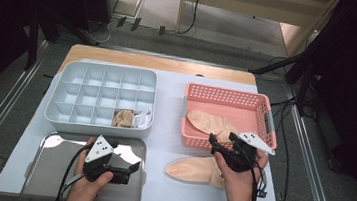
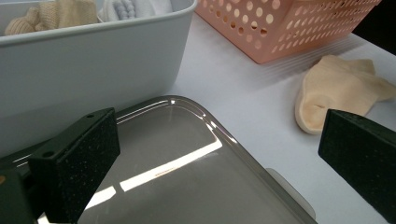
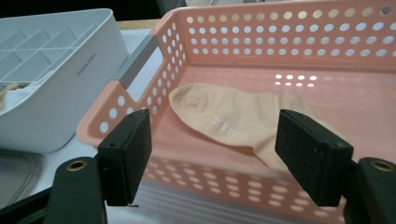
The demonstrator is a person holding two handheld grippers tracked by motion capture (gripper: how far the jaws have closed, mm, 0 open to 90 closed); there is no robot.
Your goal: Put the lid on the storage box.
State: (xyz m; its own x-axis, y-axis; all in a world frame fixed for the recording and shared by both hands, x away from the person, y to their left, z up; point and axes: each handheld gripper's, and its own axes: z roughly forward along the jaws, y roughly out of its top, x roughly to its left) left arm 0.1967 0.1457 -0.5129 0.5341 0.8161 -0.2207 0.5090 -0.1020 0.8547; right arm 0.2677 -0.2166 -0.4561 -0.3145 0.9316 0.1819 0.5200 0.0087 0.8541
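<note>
Open right gripper (image 3: 212, 156) over basket sock (image 3: 229, 119)

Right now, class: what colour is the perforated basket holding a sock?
Salmon pink basket; clearest in the right gripper view.

In the high view, the right gripper (image 1: 223, 144) and its hand are hiding the right end of the sock on the table (image 1: 192, 170). The metal tray (image 1: 52, 178) is running off the bottom edge. Small lettering on the sock in the basket (image 3: 233, 119) is staying unreadable.
</note>
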